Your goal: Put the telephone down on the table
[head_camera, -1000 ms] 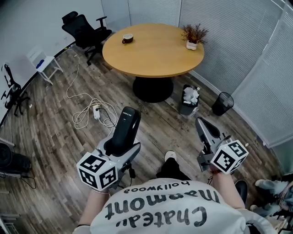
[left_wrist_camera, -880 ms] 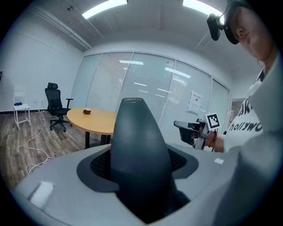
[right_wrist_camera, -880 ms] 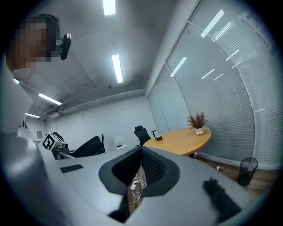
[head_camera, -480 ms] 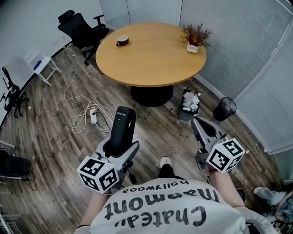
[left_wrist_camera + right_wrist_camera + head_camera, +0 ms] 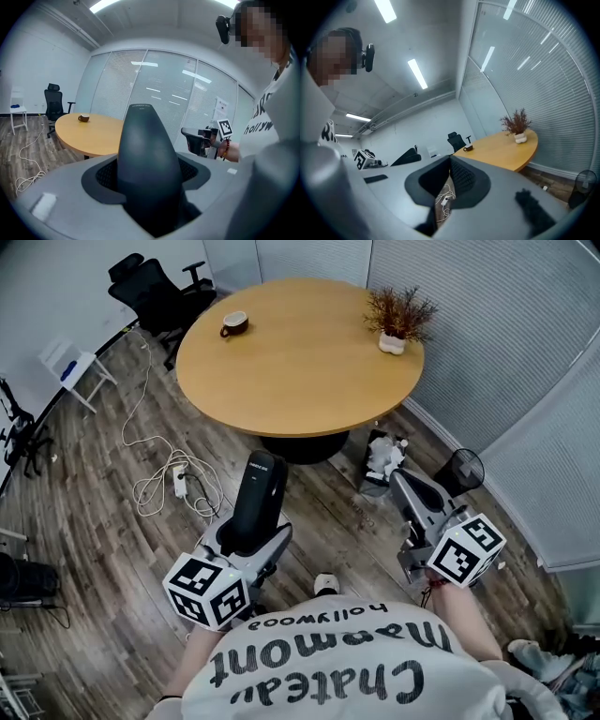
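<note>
A black telephone handset (image 5: 259,495) stands up out of my left gripper (image 5: 249,540), whose jaws are shut on its lower end. In the left gripper view the telephone (image 5: 146,154) fills the middle, with the round wooden table (image 5: 89,135) beyond it to the left. That table (image 5: 300,371) lies ahead of both grippers in the head view, above the wooden floor. My right gripper (image 5: 405,482) is held over the floor to the right, jaws together with nothing between them. The right gripper view shows its pads (image 5: 457,180) nearly touching.
On the table stand a cup on a saucer (image 5: 233,324) and a small potted plant (image 5: 397,317). Two waste bins (image 5: 380,457) (image 5: 462,468) sit by the table's base. A cable with a power strip (image 5: 174,482) lies on the floor at left. A black office chair (image 5: 155,292) stands behind.
The table has come closer and lower in the head view as the person walked toward it. Both grippers keep their pose, the telephone still in the left one.
</note>
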